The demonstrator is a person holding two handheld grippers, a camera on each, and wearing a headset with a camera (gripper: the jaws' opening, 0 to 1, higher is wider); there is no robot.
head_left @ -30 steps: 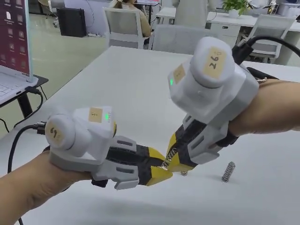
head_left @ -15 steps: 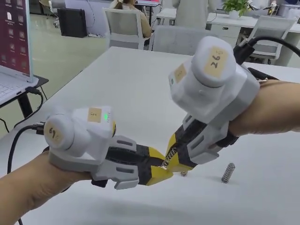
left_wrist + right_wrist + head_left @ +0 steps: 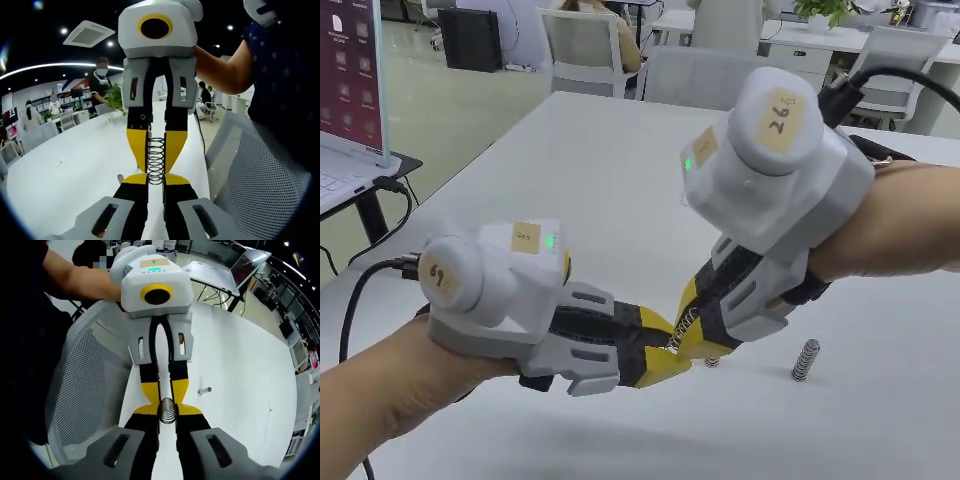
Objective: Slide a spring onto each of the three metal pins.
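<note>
The white table (image 3: 570, 180) lies under both sets of jaws, which meet tip to tip just above it. The right gripper (image 3: 692, 343) comes down steeply from above, and its yellow jaws are clenched on a spring (image 3: 156, 160). The spring runs lengthwise between them; seen end-on in the right gripper view, its open coil faces out past the tips. The left gripper (image 3: 155, 179) reaches in low and nearly level, with its jaw tips touching the spring's near end. Its jaws are drawn close together, but I cannot tell whether they clamp a pin, since anything thin between them is hidden by the tips and the coil. This looks like the threading step for one spring, with the bore being lined up against whatever the left jaws present. The next move would call for keeping the spring's axis in line with the left jaws and pushing along it without letting the coil buckle sideways. Off to the side of the right jaws, well clear of them, a second spring (image 3: 806, 360) stands upright on the table. A small loose pin (image 3: 204, 390) lies flat beside the left gripper's jaws.
</note>
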